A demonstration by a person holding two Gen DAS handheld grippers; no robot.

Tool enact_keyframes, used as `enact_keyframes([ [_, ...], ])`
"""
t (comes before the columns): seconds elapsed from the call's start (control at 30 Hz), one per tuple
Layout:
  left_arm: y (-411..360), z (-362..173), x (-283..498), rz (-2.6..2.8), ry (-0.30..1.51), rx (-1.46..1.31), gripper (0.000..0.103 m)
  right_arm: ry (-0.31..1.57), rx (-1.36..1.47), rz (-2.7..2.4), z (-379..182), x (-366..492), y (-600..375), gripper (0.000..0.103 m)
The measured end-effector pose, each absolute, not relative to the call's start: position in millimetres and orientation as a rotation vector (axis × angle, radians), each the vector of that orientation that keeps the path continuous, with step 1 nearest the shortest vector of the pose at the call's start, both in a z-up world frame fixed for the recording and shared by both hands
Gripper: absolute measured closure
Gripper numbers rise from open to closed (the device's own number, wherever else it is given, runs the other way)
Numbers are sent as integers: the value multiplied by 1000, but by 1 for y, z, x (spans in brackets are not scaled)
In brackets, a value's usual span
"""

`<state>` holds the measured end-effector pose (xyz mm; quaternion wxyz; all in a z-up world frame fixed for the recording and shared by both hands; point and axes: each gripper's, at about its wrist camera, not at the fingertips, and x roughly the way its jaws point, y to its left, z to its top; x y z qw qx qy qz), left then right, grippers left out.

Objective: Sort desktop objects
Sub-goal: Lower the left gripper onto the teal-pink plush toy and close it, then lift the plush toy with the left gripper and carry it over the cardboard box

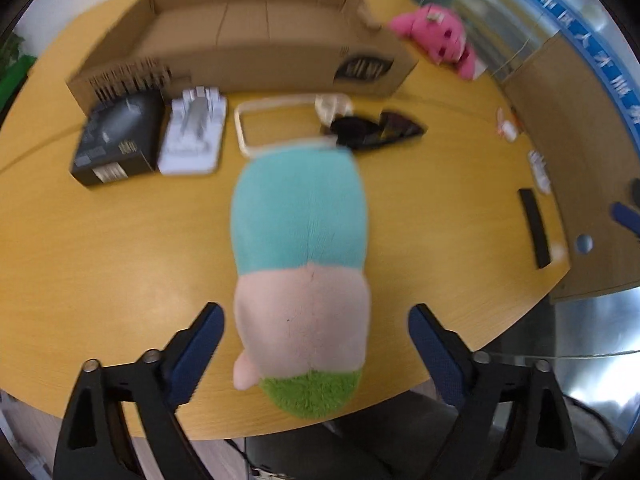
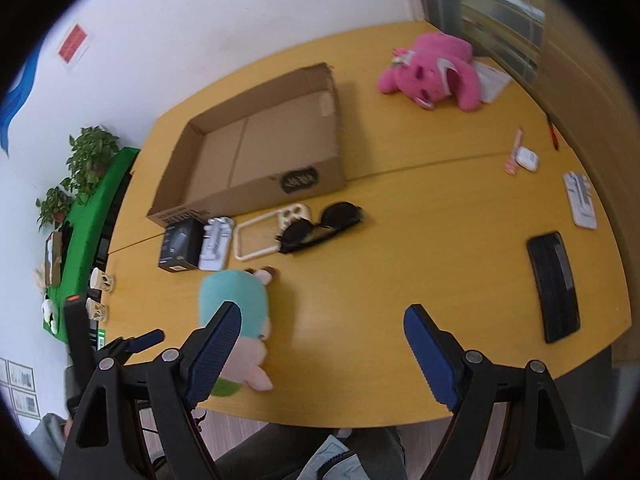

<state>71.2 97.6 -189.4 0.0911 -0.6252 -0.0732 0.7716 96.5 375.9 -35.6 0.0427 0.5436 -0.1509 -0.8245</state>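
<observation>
A plush doll with a teal body, pink head and green hair (image 1: 300,264) lies on the yellow table near its front edge; it also shows in the right wrist view (image 2: 236,312). My left gripper (image 1: 316,324) is open, its blue pads on either side of the doll's head, not touching it. My right gripper (image 2: 320,326) is open and empty above the table's front edge, right of the doll. An open cardboard box (image 2: 260,148) stands at the back. A pink plush toy (image 2: 432,72) lies at the far right.
In front of the box lie a black box (image 2: 181,250), a white holder (image 2: 216,246), a cream phone case (image 2: 264,232) and sunglasses (image 2: 320,226). A black case (image 2: 554,284), a white stand (image 2: 582,200) and a small white earbud case (image 2: 526,159) lie at the right.
</observation>
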Motion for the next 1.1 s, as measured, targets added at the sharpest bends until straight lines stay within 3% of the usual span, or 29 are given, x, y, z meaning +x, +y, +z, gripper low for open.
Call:
enact_keyframes([
  [0.13,104,-237,73,2194,-201,-2035,18,-534,1733,-2508,-47,104,410,19],
  [0.33,109,-239,84,2191,-244,-2065,26,-567,1756,-2443,-63,96,425,19],
  [0.57,120,-237,86,2208,-202,-2101,29,-503,1719,-2216,-93,60,355,19],
  [1.1,135,-231,93,2166,-115,-2025,35,-568,1900,-1823,-203,5,231,21],
])
